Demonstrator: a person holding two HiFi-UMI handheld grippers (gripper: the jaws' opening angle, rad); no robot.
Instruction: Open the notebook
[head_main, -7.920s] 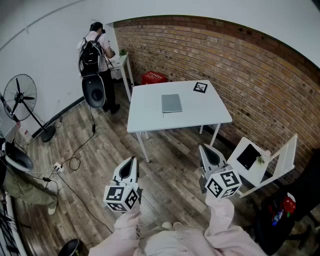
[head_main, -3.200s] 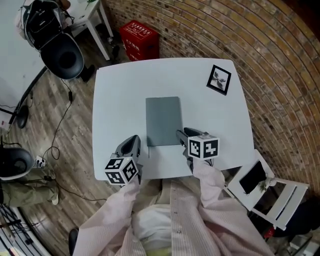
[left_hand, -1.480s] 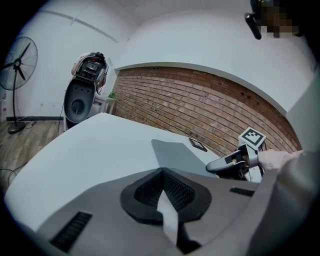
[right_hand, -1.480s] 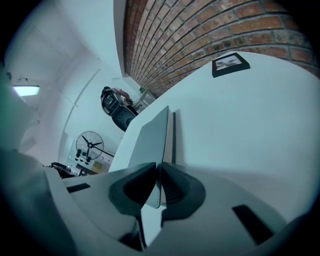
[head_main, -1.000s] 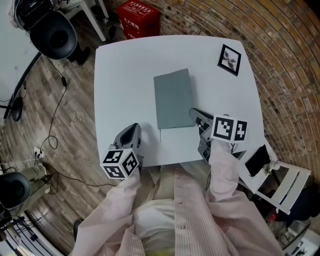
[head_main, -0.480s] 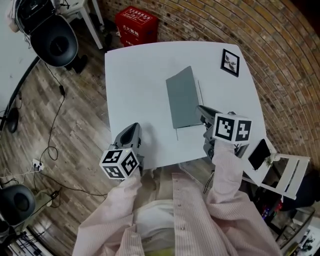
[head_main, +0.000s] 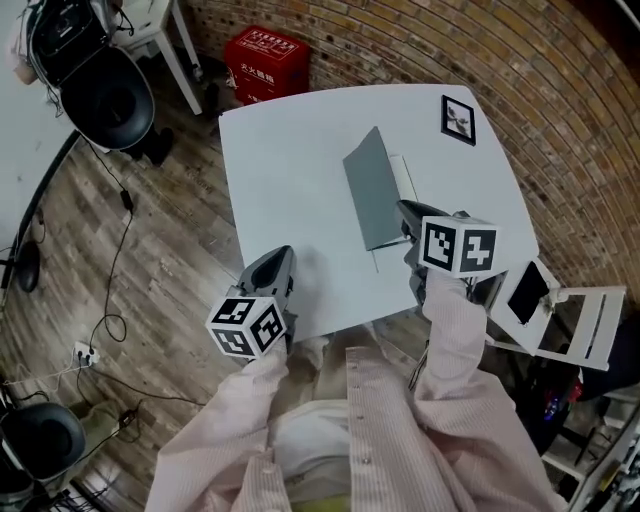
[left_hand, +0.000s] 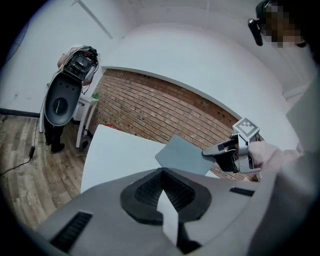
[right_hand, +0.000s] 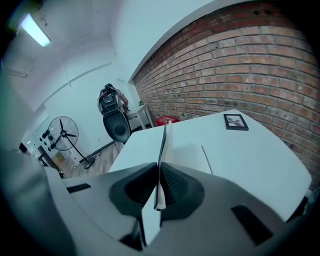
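Note:
A grey notebook lies on the white table (head_main: 290, 150). Its cover (head_main: 372, 200) stands tilted up, and white pages (head_main: 402, 178) show beneath it. My right gripper (head_main: 405, 212) is shut on the cover's near edge. In the right gripper view the cover (right_hand: 162, 145) runs edge-on between the right gripper's (right_hand: 157, 190) jaws. My left gripper (head_main: 280, 258) hovers at the table's front left, shut and empty. In the left gripper view the left gripper (left_hand: 161, 187) faces the raised cover (left_hand: 185, 155), with the right gripper (left_hand: 207, 151) holding it.
A framed marker card (head_main: 458, 119) lies at the table's far right corner. A red crate (head_main: 266, 62) and a black chair (head_main: 105, 100) stand beyond the table on the wooden floor. A white folding chair (head_main: 560, 320) is at the right, next to the brick wall.
The notebook cover, flat a second ago, has swung up to a steep tilt. My right gripper rose with it; the left gripper shifted slightly toward the table.

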